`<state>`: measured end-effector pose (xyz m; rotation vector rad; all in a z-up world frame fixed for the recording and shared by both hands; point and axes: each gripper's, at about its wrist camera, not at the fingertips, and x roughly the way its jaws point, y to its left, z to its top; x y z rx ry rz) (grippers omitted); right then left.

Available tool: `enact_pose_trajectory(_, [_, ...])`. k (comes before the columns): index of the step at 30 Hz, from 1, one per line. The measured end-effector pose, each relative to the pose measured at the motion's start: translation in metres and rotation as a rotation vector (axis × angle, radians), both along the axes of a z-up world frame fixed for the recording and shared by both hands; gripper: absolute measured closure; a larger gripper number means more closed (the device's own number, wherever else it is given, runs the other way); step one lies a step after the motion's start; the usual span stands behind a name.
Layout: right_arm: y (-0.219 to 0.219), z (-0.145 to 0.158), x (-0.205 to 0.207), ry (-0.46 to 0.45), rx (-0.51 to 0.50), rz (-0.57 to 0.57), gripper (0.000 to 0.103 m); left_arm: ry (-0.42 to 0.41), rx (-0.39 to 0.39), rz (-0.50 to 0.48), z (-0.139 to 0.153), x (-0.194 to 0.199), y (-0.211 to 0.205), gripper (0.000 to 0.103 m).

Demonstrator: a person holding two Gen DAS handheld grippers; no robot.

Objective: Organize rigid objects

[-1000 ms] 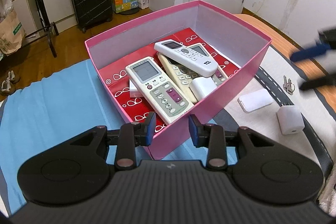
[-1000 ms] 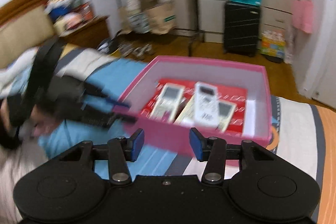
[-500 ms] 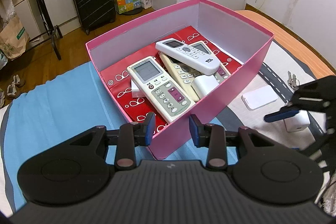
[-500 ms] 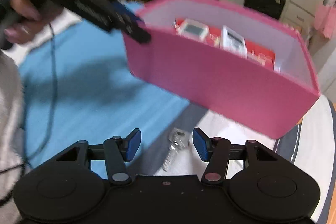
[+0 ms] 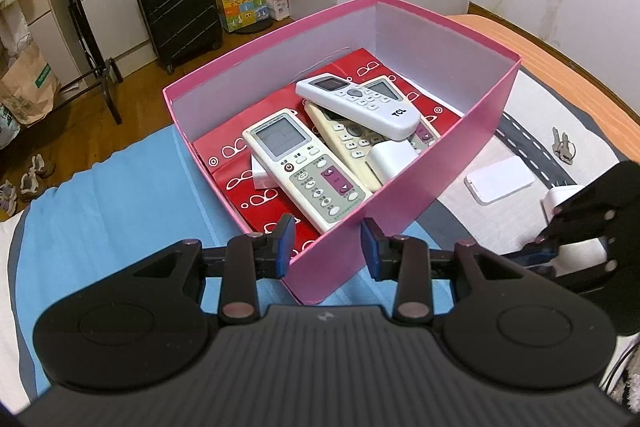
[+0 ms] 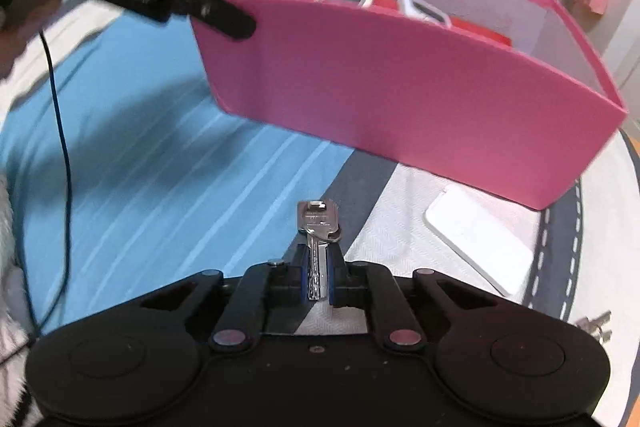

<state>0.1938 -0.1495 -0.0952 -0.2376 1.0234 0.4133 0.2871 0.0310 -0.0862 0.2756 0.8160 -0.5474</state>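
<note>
Key (image 6: 318, 247) clamped lengthwise in right jaws, bow pointing forward.

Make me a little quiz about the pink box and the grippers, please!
1. True or false: the right gripper is shut on a key.
2. Which thing lies outside the pink box? A) TCL remote B) flat white case C) red paper
3. Fill in: the left gripper is ___ and holds nothing.

Key: 1 true; 2 B; 3 open.
</note>
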Motion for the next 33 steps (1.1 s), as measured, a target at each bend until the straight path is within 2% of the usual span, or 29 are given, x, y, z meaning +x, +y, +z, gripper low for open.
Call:
enact_pose_trajectory(7, [-0.015, 0.036, -0.009, -0.072, 0.047, -0.049, 0.092, -0.003, 0.001, 0.003, 0.000, 0.000, 0.000, 0.067])
enact_pose_trajectory(12, [-0.022, 0.068, -0.009, -0.158, 0.092, -0.070, 0.092, -0.009, -0.001, 0.003, 0.000, -0.001, 0.000, 0.067])
enact_pose_trajectory(14, [-0.025, 0.084, -0.011, -0.195, 0.125, -0.081, 0.094, -0.007, -0.001, 0.004, 0.000, -0.001, 0.000, 0.067])
enact_pose_trajectory(15, [-0.026, 0.090, -0.011, -0.205, 0.141, -0.081, 0.102, -0.008, 0.001, 0.003, 0.000, -0.001, 0.000, 0.067])
enact_pose_trajectory(19, [-0.029, 0.118, -0.008, -0.249, 0.195, -0.087, 0.102, -0.008, -0.002, 0.003, -0.001, -0.001, 0.000, 0.067])
enact_pose_trajectory(22, [-0.029, 0.127, 0.002, -0.230, 0.226, -0.099, 0.102, -0.008, -0.002, 0.003, 0.000, -0.001, 0.000, 0.067])
enact_pose_trajectory(24, [-0.027, 0.120, 0.008, -0.169, 0.259, -0.058, 0.102, -0.007, -0.002, 0.003, 0.000, -0.001, 0.000, 0.067])
enact_pose_trajectory(25, [-0.026, 0.114, 0.009, -0.154, 0.263, -0.057, 0.096, -0.007, -0.003, 0.002, 0.000, -0.001, 0.000, 0.067])
enact_pose_trajectory(27, [-0.022, 0.095, 0.012, -0.089, 0.237, -0.039, 0.092, -0.006, -0.006, 0.002, 0.000, -0.001, 0.001, 0.067])
enact_pose_trajectory(29, [-0.017, 0.074, 0.012, -0.024, 0.229, 0.000, 0.073, -0.006, -0.006, 0.002, 0.000, -0.001, 0.001, 0.067])
enact_pose_trajectory(30, [-0.015, 0.063, 0.012, 0.001, 0.221, 0.021, 0.059, -0.006, -0.007, 0.003, 0.000, -0.001, 0.001, 0.067])
enact_pose_trajectory(31, [-0.012, 0.050, 0.013, 0.028, 0.200, 0.035, 0.052, -0.006, -0.006, 0.003, 0.000, -0.001, 0.001, 0.067])
enact_pose_trajectory(33, [-0.004, 0.029, 0.013, 0.069, 0.156, 0.024, 0.050, -0.005, -0.005, 0.003, 0.000, -0.001, 0.001, 0.067])
